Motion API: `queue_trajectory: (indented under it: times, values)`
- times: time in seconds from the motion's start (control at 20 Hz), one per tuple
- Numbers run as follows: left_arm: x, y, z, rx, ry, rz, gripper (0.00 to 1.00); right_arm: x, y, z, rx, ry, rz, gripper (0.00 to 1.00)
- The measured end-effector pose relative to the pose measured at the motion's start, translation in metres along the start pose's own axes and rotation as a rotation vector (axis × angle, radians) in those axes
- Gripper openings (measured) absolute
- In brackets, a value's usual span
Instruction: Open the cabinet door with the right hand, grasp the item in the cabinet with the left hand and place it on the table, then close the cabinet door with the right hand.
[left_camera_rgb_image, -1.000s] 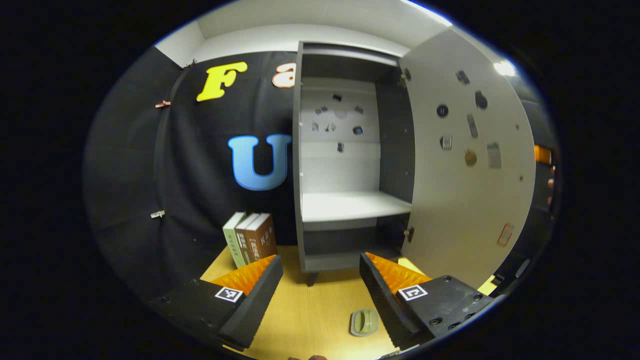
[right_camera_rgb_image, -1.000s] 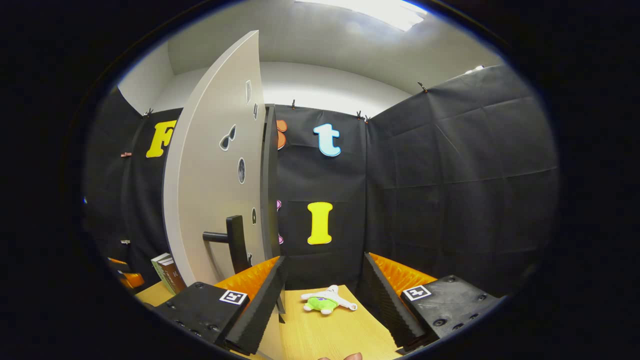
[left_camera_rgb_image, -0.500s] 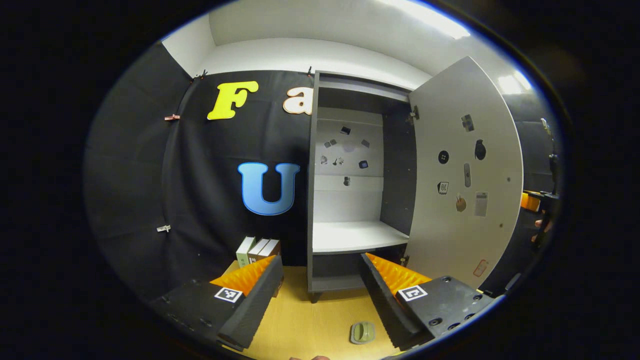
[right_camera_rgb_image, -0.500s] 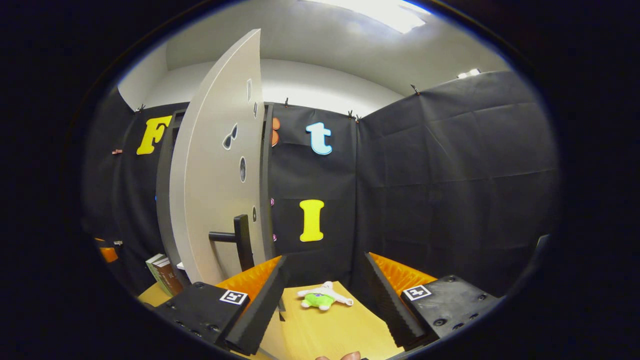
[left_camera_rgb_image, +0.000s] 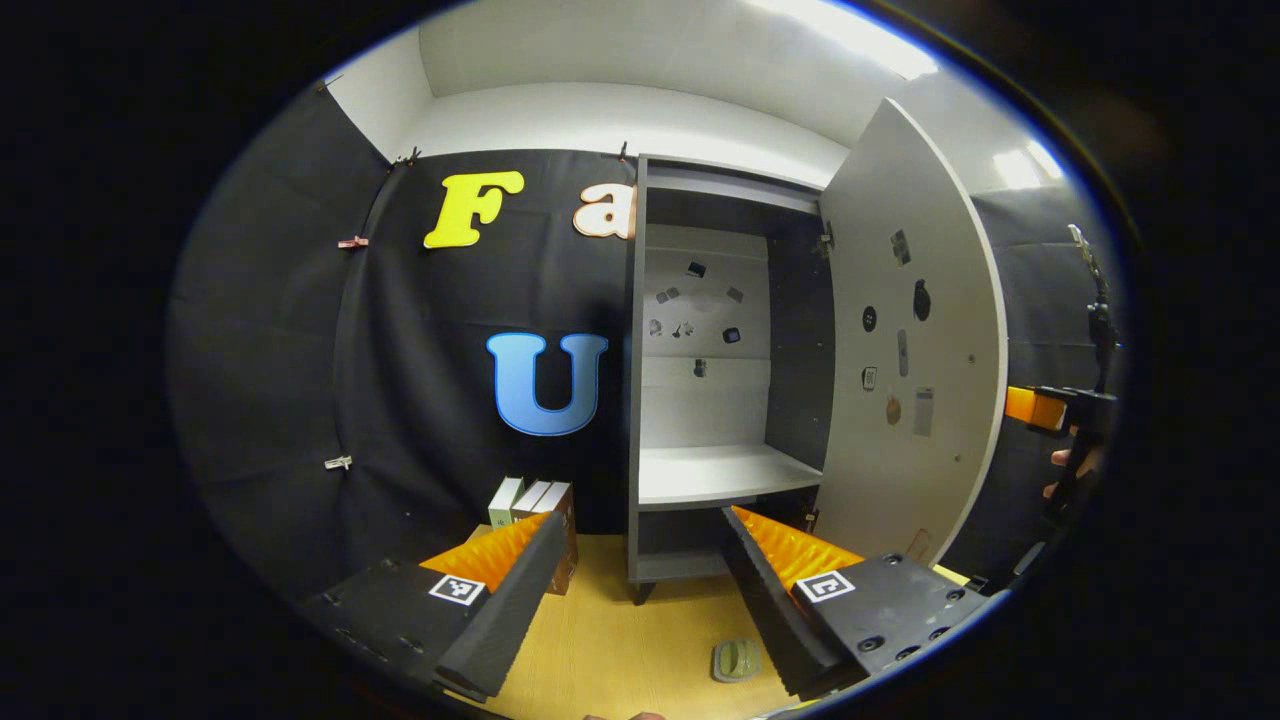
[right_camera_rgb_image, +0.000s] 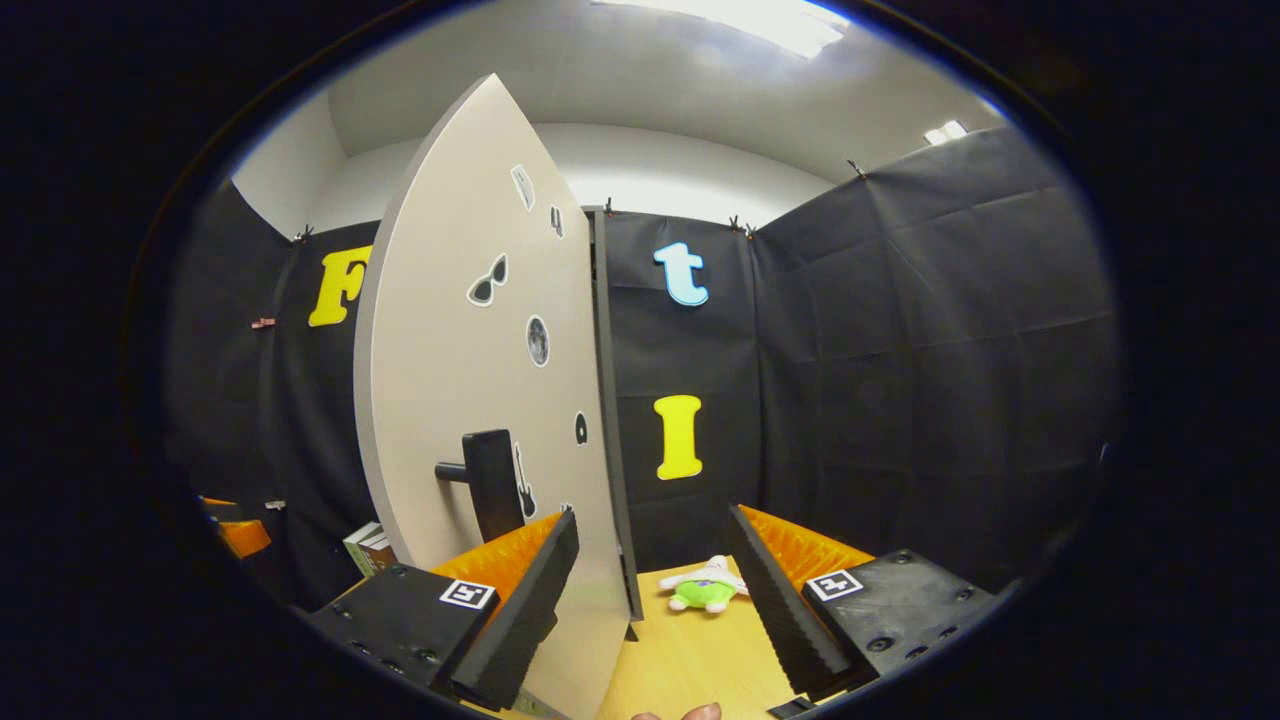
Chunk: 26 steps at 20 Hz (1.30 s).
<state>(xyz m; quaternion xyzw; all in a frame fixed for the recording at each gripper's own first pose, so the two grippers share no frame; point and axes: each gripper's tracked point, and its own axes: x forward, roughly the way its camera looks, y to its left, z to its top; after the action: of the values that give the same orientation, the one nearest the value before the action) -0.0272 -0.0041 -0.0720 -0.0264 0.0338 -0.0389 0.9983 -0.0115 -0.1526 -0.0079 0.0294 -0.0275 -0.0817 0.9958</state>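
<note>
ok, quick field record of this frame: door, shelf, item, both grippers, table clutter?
cabinet door: open, swung partway
door handle: free, nothing gripping it
shelf: bare
item: small grey-green object, on the table
left gripper: jaws open, holding nothing
right gripper: jaws open, beside the door
other: books, green plush toy

A staged recording booth rather than a lived-in room: black cloth walls are clipped up beneath a plain white ceiling. A wooden counter carries household props, namely a small grey cabinet with sticker-covered door, upright books and a plush toy.
</note>
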Motion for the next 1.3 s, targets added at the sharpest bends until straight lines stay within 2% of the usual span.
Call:
queue_trajectory:
  times: [0.25,0.5,0.65,0.9,1.3]
  values:
    - [-0.011,-0.004,0.007,-0.002,-0.017,-0.008,0.97,0.009,0.055,-0.011,0.024,0.026,0.103,0.97]
    - [-0.016,-0.004,0.012,-0.011,-0.026,0.007,0.97,0.016,0.118,-0.038,0.051,0.105,0.249,0.97]
    - [-0.019,-0.005,0.018,-0.014,-0.039,0.009,0.97,0.012,0.141,-0.039,0.057,0.113,0.304,0.97]
    - [-0.019,-0.002,0.022,-0.019,-0.037,0.039,0.97,0.004,0.149,-0.042,0.022,0.104,0.328,0.97]
    - [-0.02,0.0,0.025,-0.035,-0.066,0.043,0.97,-0.009,0.127,-0.037,-0.023,0.079,0.308,0.97]
